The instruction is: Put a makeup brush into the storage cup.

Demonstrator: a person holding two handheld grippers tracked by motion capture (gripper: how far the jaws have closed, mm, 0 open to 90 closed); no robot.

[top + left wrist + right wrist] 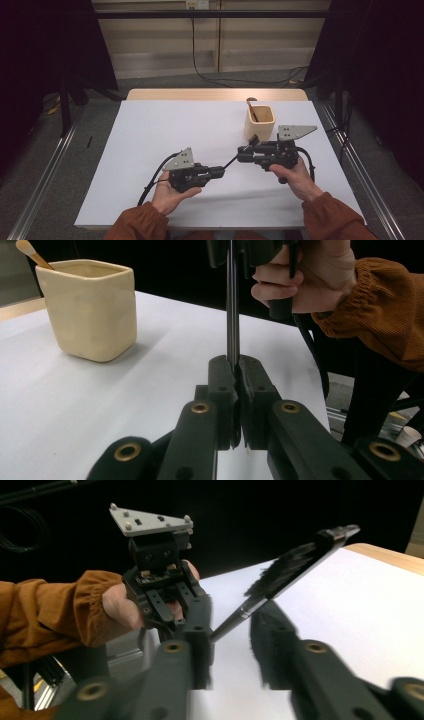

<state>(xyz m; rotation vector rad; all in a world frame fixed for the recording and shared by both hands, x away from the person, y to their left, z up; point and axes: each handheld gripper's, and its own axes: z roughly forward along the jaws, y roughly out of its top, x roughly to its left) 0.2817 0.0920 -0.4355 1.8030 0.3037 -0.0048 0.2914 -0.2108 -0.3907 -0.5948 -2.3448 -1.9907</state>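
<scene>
The left hand-held gripper (221,171) sits clenched on the thin dark handle of a brush (232,315); in the left gripper view its two black jaws press together with the handle rising straight up between them. The right hand-held gripper (242,153) is released: in the right gripper view its jaws stand apart, and the brush (280,577) slants through the gap between them, its dark bristles up and to the right, though whether either jaw touches it cannot be told. In the high view the brush (231,161) bridges the short space between the two gripper tips, just above the worktop (150,130), near the middle of the front half. Each gripper carries a grey three-cornered plate and trails a black cable, and the person's hands come out of rust-orange sleeves (335,215). The worktop is a plain white sheet over a pale wooden edge that shows along the far side. Beyond and to the right of the grippers stands a cream square-sided cup (260,121), upright and apart from them; a wooden stick (252,108) leans inside it, its rounded top poking over the rim. Around the worktop lies grey carpet, with metal rails down both sides, black curtains left and right, and a pale panelled wall at the back with a cable (200,70) hanging from it.
</scene>
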